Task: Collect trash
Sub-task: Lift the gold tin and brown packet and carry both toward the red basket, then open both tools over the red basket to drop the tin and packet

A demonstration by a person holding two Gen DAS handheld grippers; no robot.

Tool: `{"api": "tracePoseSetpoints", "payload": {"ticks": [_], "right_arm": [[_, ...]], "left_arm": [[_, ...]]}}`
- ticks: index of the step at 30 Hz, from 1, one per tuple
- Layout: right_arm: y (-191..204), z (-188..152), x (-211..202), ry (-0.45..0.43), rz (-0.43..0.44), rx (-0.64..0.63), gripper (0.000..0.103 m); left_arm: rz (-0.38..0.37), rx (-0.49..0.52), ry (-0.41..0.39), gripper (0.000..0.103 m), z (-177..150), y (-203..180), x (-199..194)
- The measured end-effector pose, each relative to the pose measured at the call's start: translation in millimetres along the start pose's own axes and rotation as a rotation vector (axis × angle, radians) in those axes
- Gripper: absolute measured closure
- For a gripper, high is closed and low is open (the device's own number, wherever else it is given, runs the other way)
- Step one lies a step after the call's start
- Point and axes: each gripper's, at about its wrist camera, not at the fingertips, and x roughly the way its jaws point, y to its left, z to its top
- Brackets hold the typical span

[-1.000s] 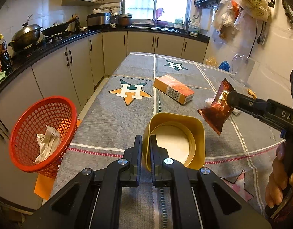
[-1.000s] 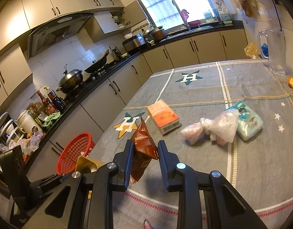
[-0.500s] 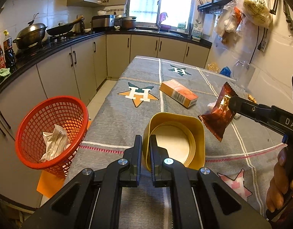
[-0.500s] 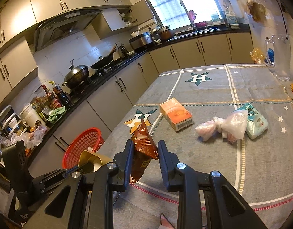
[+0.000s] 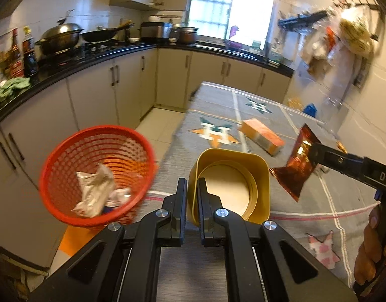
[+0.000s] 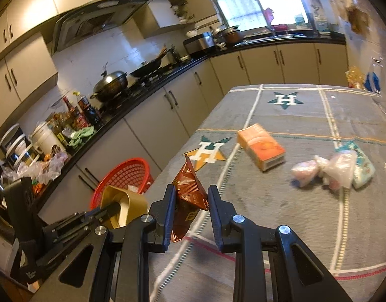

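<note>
My left gripper (image 5: pixel 192 196) and right gripper (image 6: pixel 189 207) were matte black, silver screws studding each arm behind the fingers.

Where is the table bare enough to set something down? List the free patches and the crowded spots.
Free: the near cloth in front of the orange box, and the far end around the green star. Crowded: the right side, where tied plastic bags touch a tissue pack.

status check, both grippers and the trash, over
Left gripper shut on yellow tub. Right gripper shut on brown wrapper. Red basket beside table, nothing in the way.
</note>
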Motion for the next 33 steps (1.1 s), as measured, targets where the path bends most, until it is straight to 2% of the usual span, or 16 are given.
{"api": "tracePoseSetpoints", "payload": {"ticks": [7,16,20,27,29,30,31,32,33], "right_arm": [[39.5,3.7,33.0,0.054,0.036,-0.06,0.075],[84.9,12.5,78.8,0.099,0.089,-0.124,0.075],[97.4,13.8,99.9,0.115,0.096,-0.145,0.075],[106.6,16.9,140.7,0.157,0.134,-0.108,0.075],[110.4,15.7,151.2,0.189,0.159,-0.109,0.071],[111.5,14.9,153.8,0.196,0.16,-0.107,0.071],[111.6,14.2,155.3,0.201,0.163,-0.105,0.064],[110.6,13.9,155.0,0.2,0.165,-0.103,0.056],[109.0,13.7,153.1,0.193,0.165,-0.103,0.056]], "left_arm": [[0.08,-0.112,-0.005,0.096,0.5,64.8,-0.1],[0.165,-0.208,-0.008,0.096,5.8,124.2,8.1],[0.184,-0.234,0.011,0.096,6.1,139.2,18.9],[0.2,-0.252,0.035,0.096,7.5,148.8,34.9],[0.202,-0.264,0.04,0.094,8.3,150.5,36.8],[0.2,-0.27,0.039,0.087,8.7,151.9,36.9],[0.199,-0.275,0.034,0.07,9.7,152.9,36.5],[0.205,-0.277,0.028,0.06,10.0,153.2,35.6],[0.214,-0.279,0.02,0.048,10.1,153.2,34.4]]}}
